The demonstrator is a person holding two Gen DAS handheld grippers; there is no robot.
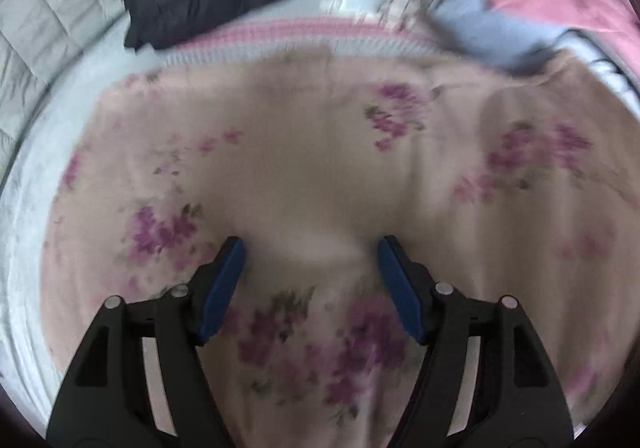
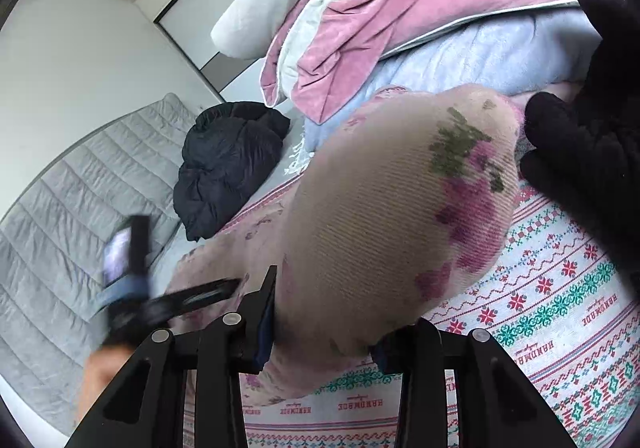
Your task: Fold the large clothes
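Right gripper clamps the floral garment (bunched, blocking its view); left gripper gapes empty.

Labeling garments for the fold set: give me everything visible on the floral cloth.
The floral cloth is pale pink, soft and ribbed-looking, printed with purple flower sprays and green leaves. In the left wrist view most of it lies spread, lightly wrinkled, over the patterned bedspread; the left gripper hovers open above it. In the right wrist view one bunched part is lifted, pinched in the right gripper. A grey-blue blanket overlaps its far corner.
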